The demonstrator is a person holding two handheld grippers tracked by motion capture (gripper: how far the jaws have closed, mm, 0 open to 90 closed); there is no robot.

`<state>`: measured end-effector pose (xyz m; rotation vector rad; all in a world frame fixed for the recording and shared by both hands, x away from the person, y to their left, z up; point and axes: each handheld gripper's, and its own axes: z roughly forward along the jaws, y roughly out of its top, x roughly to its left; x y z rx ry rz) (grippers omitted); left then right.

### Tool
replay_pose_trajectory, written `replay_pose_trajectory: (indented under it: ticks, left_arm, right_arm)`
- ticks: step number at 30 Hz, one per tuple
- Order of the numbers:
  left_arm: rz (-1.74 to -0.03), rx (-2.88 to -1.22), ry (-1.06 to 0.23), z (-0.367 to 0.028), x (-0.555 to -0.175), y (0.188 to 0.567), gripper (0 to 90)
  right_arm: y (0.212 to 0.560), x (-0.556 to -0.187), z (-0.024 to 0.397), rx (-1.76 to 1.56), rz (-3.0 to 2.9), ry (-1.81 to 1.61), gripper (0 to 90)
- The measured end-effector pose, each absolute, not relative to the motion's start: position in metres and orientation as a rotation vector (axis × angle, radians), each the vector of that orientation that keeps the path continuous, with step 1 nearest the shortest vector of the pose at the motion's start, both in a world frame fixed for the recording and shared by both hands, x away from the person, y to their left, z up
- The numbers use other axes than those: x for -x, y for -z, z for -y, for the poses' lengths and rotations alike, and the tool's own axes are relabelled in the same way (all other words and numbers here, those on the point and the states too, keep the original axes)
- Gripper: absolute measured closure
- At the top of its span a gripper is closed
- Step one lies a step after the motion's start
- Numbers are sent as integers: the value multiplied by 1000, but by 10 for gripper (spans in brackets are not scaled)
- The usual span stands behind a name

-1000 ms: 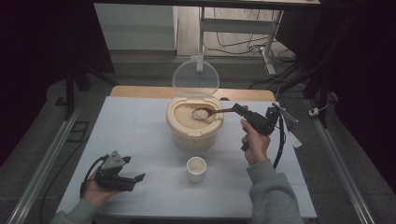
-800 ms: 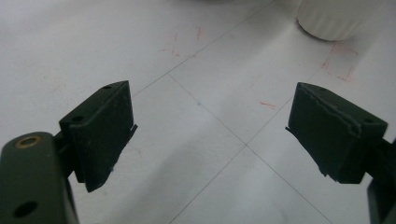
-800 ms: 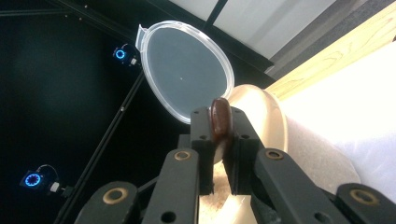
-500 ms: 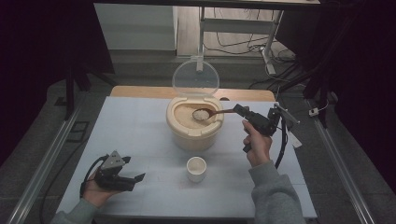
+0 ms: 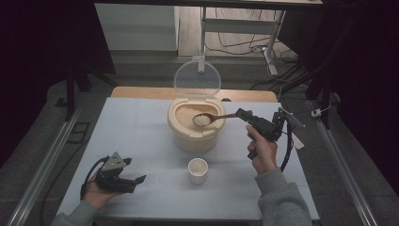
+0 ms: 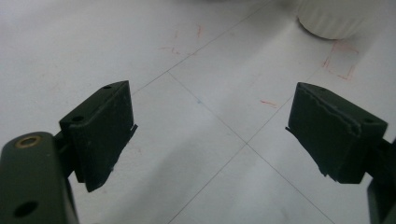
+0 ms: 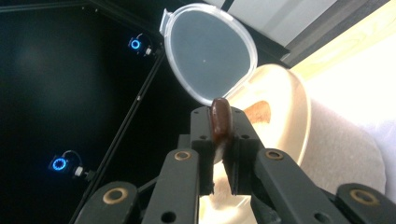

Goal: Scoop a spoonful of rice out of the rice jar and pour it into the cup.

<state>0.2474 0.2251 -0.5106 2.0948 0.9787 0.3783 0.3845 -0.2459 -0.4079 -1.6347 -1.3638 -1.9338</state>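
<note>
Holding right gripper level, clamped on spoon over rice bin; left gripper wide, resting on table.

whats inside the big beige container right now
Pale rice fills the beige container, and the brown spoon held by the right gripper carries a heap of rice above it. The container's bottom stays hidden.

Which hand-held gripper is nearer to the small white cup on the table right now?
Right. The right hand-held gripper holds the spoon over the rice container, up and right of the white cup. The left hand-held gripper rests farther off at its left.
</note>
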Motion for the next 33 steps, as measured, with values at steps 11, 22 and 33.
replay_pose_trajectory:
  ticks: [11, 22, 33]
  left_arm:
    - [-980, -2101, -379, -224, -248, 511, 144]
    - [-981, -2101, -377, -224, -248, 511, 144]
    - [-983, -2102, -375, -224, -248, 512, 144]
  right_arm:
    - [410, -363, 250, 1576, 1417, 1908, 830]
    - [421, -346, 249, 1540, 1475, 1848, 830]
    - [443, -335, 250, 1570, 1583, 1767, 830]
